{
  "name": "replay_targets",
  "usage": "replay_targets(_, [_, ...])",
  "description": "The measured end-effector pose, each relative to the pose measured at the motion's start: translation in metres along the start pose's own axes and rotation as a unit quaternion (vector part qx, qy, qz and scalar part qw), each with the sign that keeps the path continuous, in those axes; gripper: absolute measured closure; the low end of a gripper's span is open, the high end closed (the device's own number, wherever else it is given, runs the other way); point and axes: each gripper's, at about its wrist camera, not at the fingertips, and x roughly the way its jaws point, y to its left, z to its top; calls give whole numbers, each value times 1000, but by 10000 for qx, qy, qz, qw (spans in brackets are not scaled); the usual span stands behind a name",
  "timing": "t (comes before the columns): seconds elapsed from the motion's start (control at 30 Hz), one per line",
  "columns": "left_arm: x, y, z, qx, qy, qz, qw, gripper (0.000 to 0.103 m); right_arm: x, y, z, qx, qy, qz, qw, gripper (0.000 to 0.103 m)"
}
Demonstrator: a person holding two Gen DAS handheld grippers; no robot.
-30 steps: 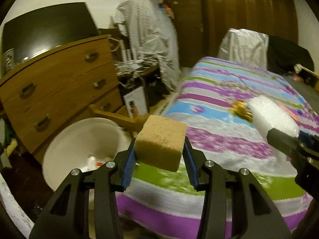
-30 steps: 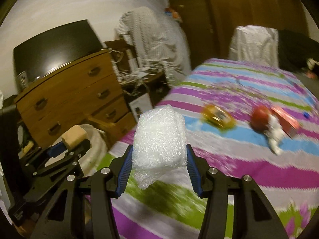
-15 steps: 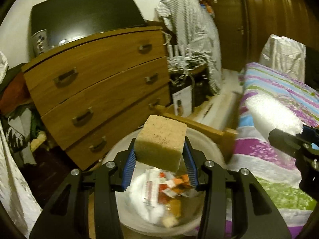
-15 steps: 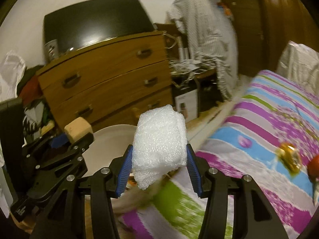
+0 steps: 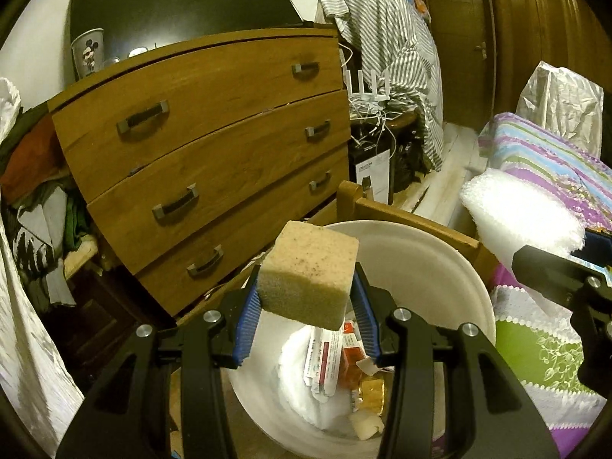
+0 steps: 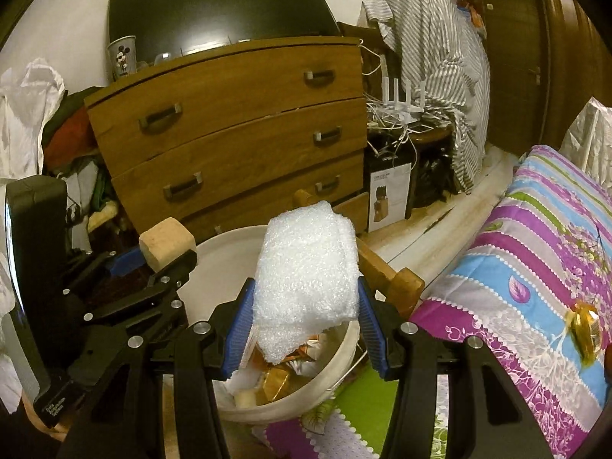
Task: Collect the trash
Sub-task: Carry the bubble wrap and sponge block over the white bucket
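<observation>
My left gripper [image 5: 306, 329] is shut on a tan sponge block [image 5: 310, 273] and holds it above a white bucket [image 5: 428, 260] with wrappers and paper inside. My right gripper [image 6: 306, 325] is shut on a wad of white bubble wrap [image 6: 306, 267], held over the same bucket [image 6: 225, 246]. The left gripper with the sponge [image 6: 164, 244] shows at the left of the right wrist view. The bubble wrap [image 5: 524, 222] shows at the right of the left wrist view.
A wooden chest of drawers [image 5: 214, 145] stands behind the bucket. A wooden bed frame post [image 6: 394, 275] and a bed with a striped quilt [image 6: 535, 267] lie to the right. A gold wrapper [image 6: 583, 325] lies on the quilt. Clothes are piled at left.
Both grippers have swung left from the bed to the bucket, carrying the sponge and the bubble wrap. The bucket's contents now show below them.
</observation>
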Motion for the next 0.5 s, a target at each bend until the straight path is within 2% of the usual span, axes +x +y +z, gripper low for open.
replay_targets(0.5, [7, 10, -8, -72, 81, -2, 9999, 59, 2, 12, 4, -61, -34, 179, 9998, 50])
